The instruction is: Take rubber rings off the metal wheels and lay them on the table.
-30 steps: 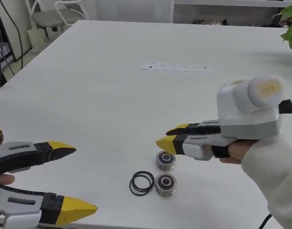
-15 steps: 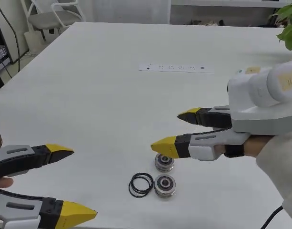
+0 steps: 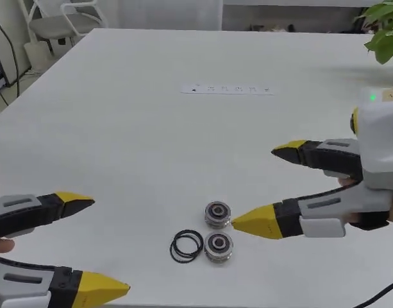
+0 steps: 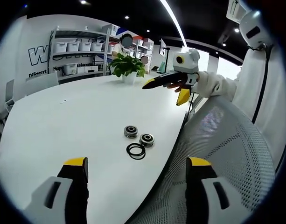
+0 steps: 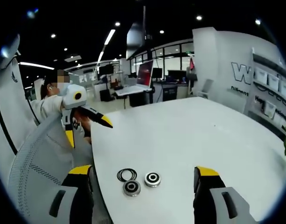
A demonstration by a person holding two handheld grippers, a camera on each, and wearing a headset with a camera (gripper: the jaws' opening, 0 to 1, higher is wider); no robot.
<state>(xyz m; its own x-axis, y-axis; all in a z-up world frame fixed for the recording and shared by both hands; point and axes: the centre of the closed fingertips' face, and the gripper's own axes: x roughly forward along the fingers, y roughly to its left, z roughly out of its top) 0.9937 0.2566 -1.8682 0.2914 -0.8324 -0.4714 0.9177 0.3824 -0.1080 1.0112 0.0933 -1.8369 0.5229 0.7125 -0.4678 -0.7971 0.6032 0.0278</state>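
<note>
rubber rings point(image 3: 186, 245) look off, at tabletop point(image 3: 151, 128) near edge | left gripper point(image 3: 111, 246), right gripper point(image 3: 254, 187) gaping, empty | next I'd check metal wheels point(image 3: 217, 213) for leftovers

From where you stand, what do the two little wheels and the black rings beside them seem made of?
The wheels look like metal: grey rims with a slight shine, dark centres. The black rings look like rubber: thin, matt, lying loose on the table. Likely, not certain.

The left tongs point(image 3: 111, 246) and right tongs point(image 3: 253, 187) have black-and-grey jaws with yellow pointed tips; sleeve point(image 4: 216, 84) white; black cable point(image 3: 379, 292) at five o'clock.
</note>
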